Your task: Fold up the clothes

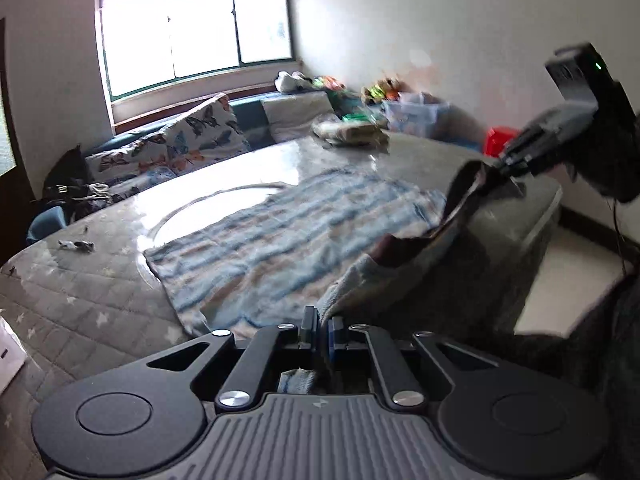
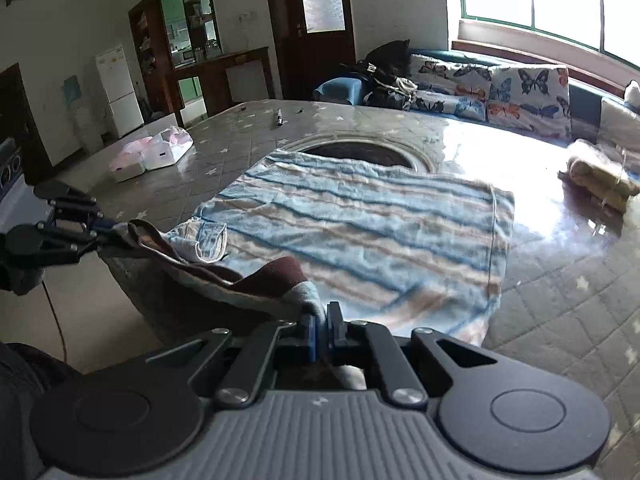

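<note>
The striped garment (image 2: 360,232) is lying spread across the glossy quilted surface (image 2: 560,300), with its near edge lifted off the surface's front edge. That edge, which is showing a dark brown trim (image 2: 276,276), is being held at two points. The left claw (image 1: 322,322) is pressed together on a pale corner of the fabric, and the right claw (image 2: 322,320) is likewise pinching the fabric beside the brown trim. The two grips are being kept apart, so the edge is hanging between them as a slack band rather than bunching. This hold is probably being used so that the edge can be carried evenly over the flat part of the garment. Whether a fold is being started or a folded layer opened cannot be told.
</note>
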Available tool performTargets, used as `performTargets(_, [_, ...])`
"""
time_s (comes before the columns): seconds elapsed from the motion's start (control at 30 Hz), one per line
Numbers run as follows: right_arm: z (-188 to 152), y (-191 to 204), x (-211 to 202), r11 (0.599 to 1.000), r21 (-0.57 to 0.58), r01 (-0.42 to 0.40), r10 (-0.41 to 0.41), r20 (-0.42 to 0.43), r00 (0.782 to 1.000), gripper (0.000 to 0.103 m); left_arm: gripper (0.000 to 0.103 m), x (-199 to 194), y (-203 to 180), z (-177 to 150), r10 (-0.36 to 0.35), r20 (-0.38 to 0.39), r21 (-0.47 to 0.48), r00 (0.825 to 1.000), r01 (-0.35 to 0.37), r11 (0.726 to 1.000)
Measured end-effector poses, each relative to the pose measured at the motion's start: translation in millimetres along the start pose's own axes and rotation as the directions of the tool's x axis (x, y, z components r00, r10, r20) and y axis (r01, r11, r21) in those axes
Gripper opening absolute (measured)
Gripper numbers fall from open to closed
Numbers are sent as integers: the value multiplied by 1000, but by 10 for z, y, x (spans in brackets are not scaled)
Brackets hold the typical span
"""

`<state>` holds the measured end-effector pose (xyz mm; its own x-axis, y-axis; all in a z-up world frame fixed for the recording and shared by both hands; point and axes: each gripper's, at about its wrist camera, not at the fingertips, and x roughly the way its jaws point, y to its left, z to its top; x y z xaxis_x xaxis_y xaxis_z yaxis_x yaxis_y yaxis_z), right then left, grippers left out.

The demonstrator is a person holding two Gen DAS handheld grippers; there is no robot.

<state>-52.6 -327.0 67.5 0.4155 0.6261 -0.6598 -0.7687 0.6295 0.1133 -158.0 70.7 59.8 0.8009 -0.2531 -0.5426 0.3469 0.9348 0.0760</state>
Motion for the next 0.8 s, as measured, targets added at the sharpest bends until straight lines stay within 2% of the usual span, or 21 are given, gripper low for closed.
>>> performTargets(0.17, [342,-131,105,1000,2,8,-8,52,999,4,5,219,292,293,52,8,-51,999,-51,997])
performTargets(0.4, [975,-363,495,999,-20,34,-32,91,995,4,5,662,819,707,93,-18,-82,995,-94,992])
performTargets(0.6, [1479,-594,954,997,-47,57,-53,77,996,4,5,1192,1315,1021,130,-80,-97,988,-138,986])
performTargets(0.8, [1731,-922,1603,997,8,76,-76,5,997,4,6,1671,1554,1008,152,-148,-152,977,-174,973])
